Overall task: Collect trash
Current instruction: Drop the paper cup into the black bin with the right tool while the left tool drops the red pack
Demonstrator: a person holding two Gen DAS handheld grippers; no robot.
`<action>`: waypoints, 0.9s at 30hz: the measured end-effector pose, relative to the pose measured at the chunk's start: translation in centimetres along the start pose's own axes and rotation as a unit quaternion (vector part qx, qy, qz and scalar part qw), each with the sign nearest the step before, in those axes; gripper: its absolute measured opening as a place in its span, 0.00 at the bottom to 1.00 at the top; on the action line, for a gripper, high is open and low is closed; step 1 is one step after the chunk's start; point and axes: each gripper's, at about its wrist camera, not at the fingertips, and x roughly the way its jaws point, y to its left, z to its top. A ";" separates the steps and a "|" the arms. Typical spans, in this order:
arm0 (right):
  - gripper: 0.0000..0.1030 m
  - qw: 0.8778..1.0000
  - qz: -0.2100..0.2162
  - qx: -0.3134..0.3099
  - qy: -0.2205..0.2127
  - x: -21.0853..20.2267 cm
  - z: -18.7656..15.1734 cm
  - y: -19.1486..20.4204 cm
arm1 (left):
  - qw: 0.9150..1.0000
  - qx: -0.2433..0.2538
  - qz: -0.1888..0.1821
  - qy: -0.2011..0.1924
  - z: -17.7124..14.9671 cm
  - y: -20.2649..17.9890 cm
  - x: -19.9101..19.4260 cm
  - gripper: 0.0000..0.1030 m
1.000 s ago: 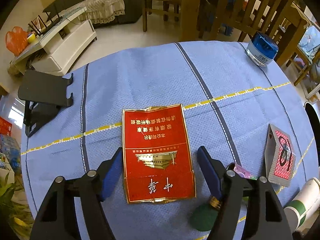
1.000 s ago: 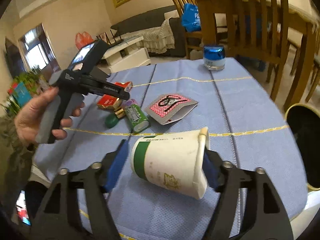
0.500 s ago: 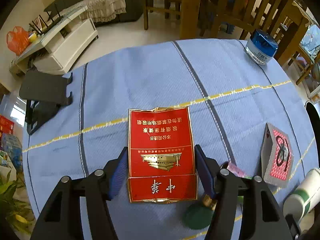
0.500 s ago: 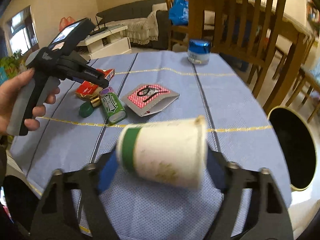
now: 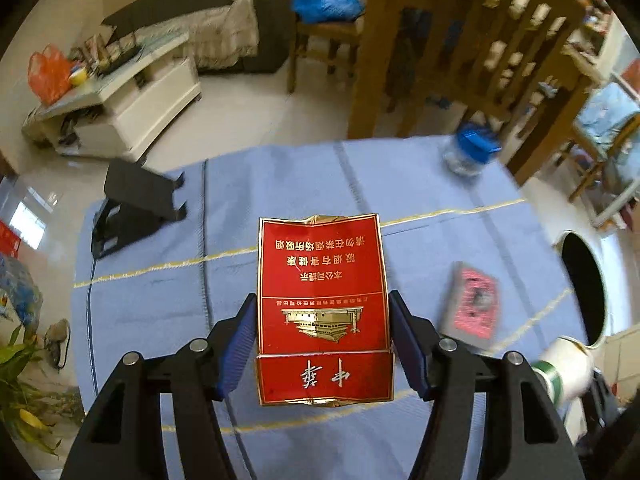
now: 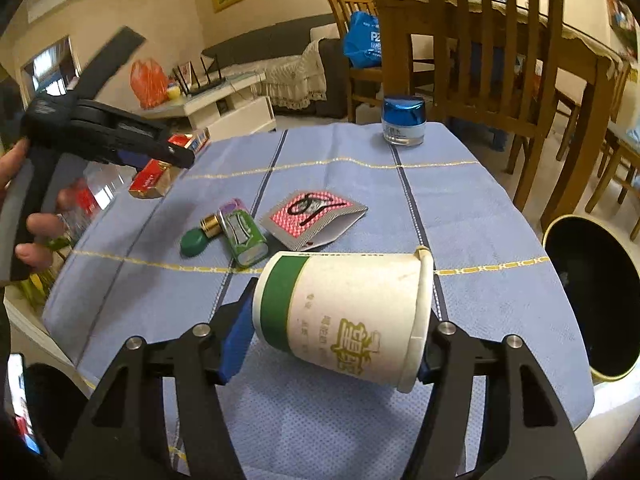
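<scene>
My left gripper (image 5: 322, 340) is shut on a red cigarette pack (image 5: 322, 300) and holds it above the blue tablecloth (image 5: 160, 300); it shows from the side in the right wrist view (image 6: 176, 156). My right gripper (image 6: 332, 336) is shut on a white paper cup with a green band (image 6: 344, 316), lying sideways, lifted above the table; the cup also shows in the left wrist view (image 5: 566, 368). A black bin with a gold rim (image 6: 592, 304) stands right of the table.
On the cloth (image 6: 460, 200) lie a red-patterned card packet (image 6: 316, 220), a green gum box (image 6: 244, 236), a green cap (image 6: 194, 242) and a blue-lidded jar (image 6: 402, 120). A black phone stand (image 5: 136, 208) is at the far left. Wooden chairs (image 6: 488, 40) stand behind.
My left gripper closed on the cigarette pack and lifted it off the table. My right gripper raised the cup and swung toward the bin side.
</scene>
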 end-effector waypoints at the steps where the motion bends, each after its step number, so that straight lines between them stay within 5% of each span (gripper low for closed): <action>1: 0.60 1.000 0.001 0.010 -0.005 -0.5 0.1 -0.8 | 1.000 0.009 -0.011 -0.008 -0.1 -1.0 -1.1 0.60; 15: 0.58 0.983 -0.120 0.136 -0.029 -6.8 1.3 -19.9 | 0.988 0.119 -0.097 -0.010 -2.1 -15.8 -2.7 0.60; 27: 0.58 0.977 -0.148 0.139 -0.070 -9.7 3.4 -25.4 | 0.973 0.209 -0.099 -0.020 -4.8 -24.8 -2.0 0.60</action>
